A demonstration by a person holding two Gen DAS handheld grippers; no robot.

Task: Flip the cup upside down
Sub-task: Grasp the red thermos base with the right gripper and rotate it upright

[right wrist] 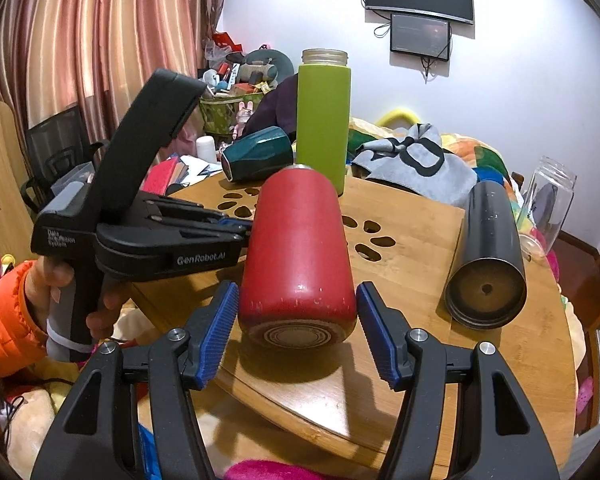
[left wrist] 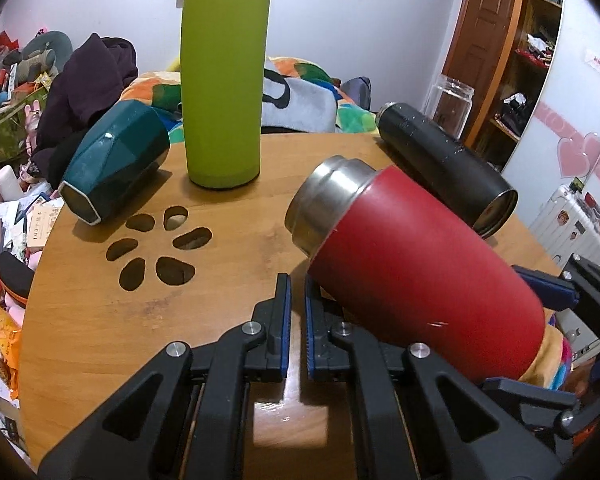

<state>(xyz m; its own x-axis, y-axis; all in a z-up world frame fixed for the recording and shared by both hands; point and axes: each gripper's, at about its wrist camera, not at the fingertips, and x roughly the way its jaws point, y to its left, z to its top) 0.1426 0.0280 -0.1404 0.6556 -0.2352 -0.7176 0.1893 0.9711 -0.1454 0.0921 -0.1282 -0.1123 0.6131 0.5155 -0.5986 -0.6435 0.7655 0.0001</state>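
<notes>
the red cup [right wrist: 300,256] lies on its side on the wooden surface [right wrist: 412,280], base toward the right gripper [right wrist: 298,328] and steel mouth pointing away toward the upright green bottle [right wrist: 324,120]. the right gripper's fingers [right wrist: 220,320] are spread wide, one on each side of the cup's base end, with a sliver of space showing on both sides, so nothing is gripped yet. the left gripper [left wrist: 298,320] sits just beside the cup's flank with its fingers nearly pressed together and holding nothing; whether a fingertip touches the red wall is hard to tell from here. this looks like the approach-to-grasp step: the flip itself has not begun. next, the right fingers need to close squarely on the body near the base, then lift and rotate so the mouth comes down flat on the surface, keeping clear of the black bottle [right wrist: 488,256] lying nearby and the teal cup [right wrist: 258,154] beyond.
</notes>
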